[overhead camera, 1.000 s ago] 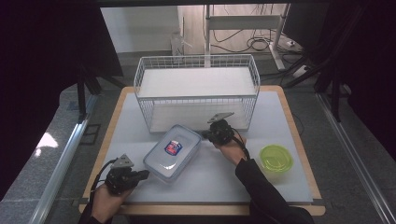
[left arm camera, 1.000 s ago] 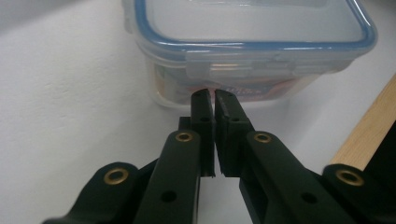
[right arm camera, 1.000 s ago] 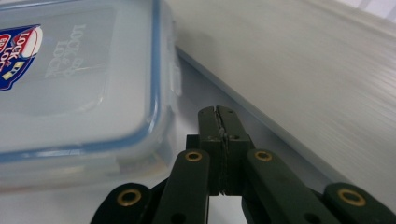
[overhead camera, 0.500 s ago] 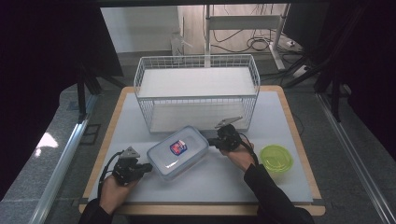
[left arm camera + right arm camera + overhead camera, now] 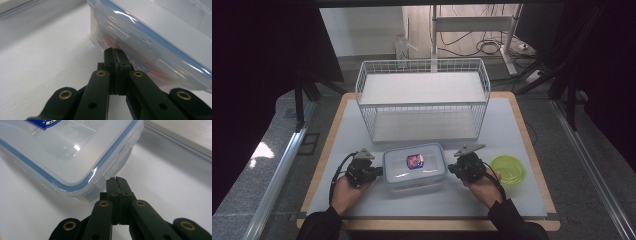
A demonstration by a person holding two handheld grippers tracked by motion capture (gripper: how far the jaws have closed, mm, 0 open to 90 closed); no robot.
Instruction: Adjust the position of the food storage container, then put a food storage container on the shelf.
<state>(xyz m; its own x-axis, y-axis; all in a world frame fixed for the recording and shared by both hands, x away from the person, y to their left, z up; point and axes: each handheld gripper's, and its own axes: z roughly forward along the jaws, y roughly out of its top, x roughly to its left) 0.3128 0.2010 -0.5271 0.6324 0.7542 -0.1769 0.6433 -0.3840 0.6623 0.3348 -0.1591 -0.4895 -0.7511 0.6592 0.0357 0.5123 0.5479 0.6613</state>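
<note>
High view: a clear rectangular plastic food container with a blue-sealed snap lid point(image 5: 414, 166) lies on the white table mat point(image 5: 512, 125), near the front edge and just in front of the white wire basket rack point(image 5: 422, 100). A red-and-blue label point(image 5: 414, 160) shows through its lid.

The left gripper point(image 5: 374, 172) sits at the container's left end, its jaws pressed together with nothing between them. In the left gripper view the closed tips point(image 5: 115, 51) are right at the container's lower side wall — touching it, as far as the close, blurred view lets one judge.

The right gripper point(image 5: 454, 169) is at the container's right end, jaws likewise closed and empty. In the right gripper view its tips point(image 5: 117, 179) meet the translucent lid latch point(image 5: 110, 173) at a corner of the box.

Farther right, just beside the right hand point(image 5: 482, 187), a round lime-green plastic lidded tub point(image 5: 509, 169) rests on the mat — apart from the container.
</note>
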